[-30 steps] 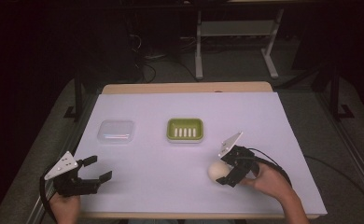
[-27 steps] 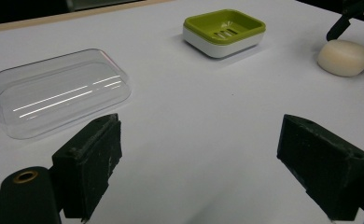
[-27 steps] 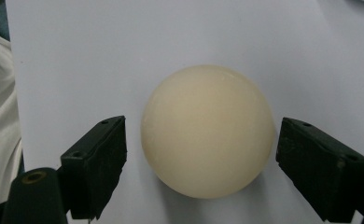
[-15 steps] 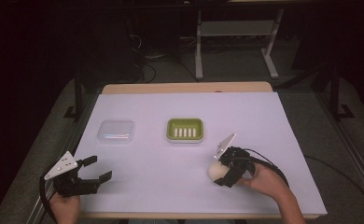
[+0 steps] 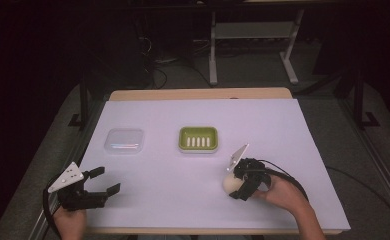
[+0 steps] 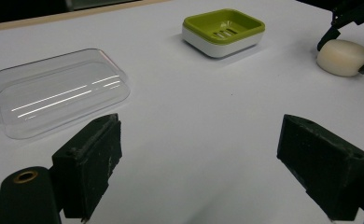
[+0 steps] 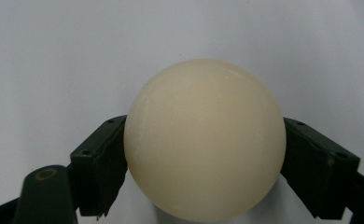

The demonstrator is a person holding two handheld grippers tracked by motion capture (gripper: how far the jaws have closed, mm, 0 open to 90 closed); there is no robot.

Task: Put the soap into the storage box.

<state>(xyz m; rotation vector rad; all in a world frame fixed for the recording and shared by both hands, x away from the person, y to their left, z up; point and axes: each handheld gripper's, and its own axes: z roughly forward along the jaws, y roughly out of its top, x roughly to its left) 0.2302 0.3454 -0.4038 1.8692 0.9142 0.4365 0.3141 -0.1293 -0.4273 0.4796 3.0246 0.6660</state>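
Note:
A cream bar of soap (image 5: 230, 184) sits at the front right of the white table, with my right gripper (image 5: 234, 185) shut on it. In the right gripper view the jaws press both sides of the soap (image 7: 203, 137), and my right gripper (image 7: 208, 165) is low over the table. A green soap dish (image 5: 198, 138) stands at the table's middle, and a clear plastic lid (image 5: 125, 140) lies to its left. My left gripper (image 5: 108, 180) is open at the front left, with nothing in it. In its own view my left gripper (image 6: 210, 154) faces the lid (image 6: 59, 95), the dish (image 6: 223, 28) and the soap (image 6: 342, 57).
A white sheet (image 5: 303, 150) covers the table. A metal stand (image 5: 253, 35) and cables lie on the dark floor beyond the far edge. Each gripper trails a black cable.
The right gripper has tilted slightly to the left while holding the soap, which stays almost in place. The left gripper has not moved.

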